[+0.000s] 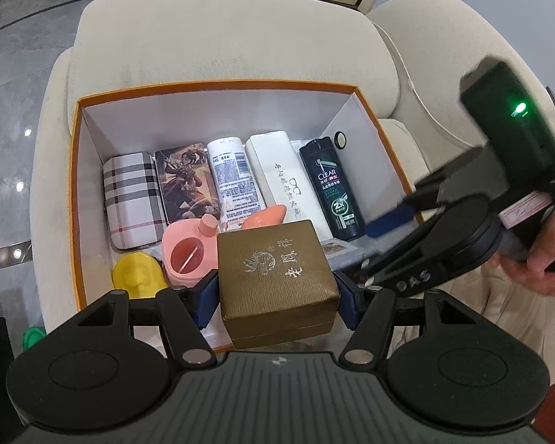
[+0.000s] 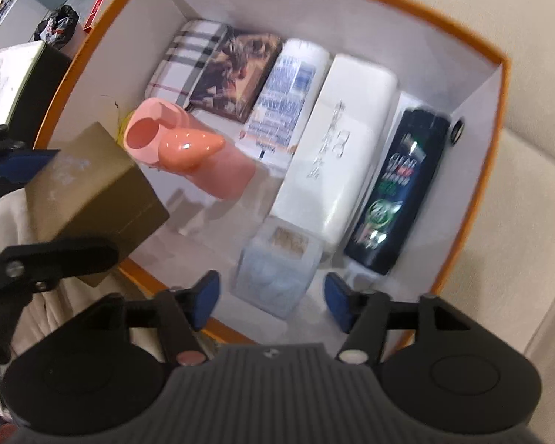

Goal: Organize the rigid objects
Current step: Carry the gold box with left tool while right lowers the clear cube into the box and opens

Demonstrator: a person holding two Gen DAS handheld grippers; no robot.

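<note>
On the cream armchair (image 1: pixel 222 37), an orange-rimmed box (image 1: pixel 218 85) w/ white inside is sitting open. L gripper (image 1: pixel 277 292) is clamping a brown gift box (image 1: pixel 275 277) between its blue pads, holding it above the near edge of the orange-rimmed box. R gripper (image 2: pixel 272 298) is hanging over the near right corner, jaws apart, pads touching nothing; a clear plastic case (image 2: pixel 277 270) is lying on the floor of the box beneath the gap. Lying in a row along the back: plaid case (image 1: pixel 133 199), illustrated tin (image 1: pixel 187 181), white labelled bottle (image 1: pixel 235 181), white carton (image 1: pixel 281 177), dark shampoo bottle (image 1: pixel 333 188). In front of them: pink container (image 1: pixel 190 255), yellow object (image 1: pixel 138 275). A hand (image 1: pixel 536 255) is gripping the R gripper's handle.
</note>
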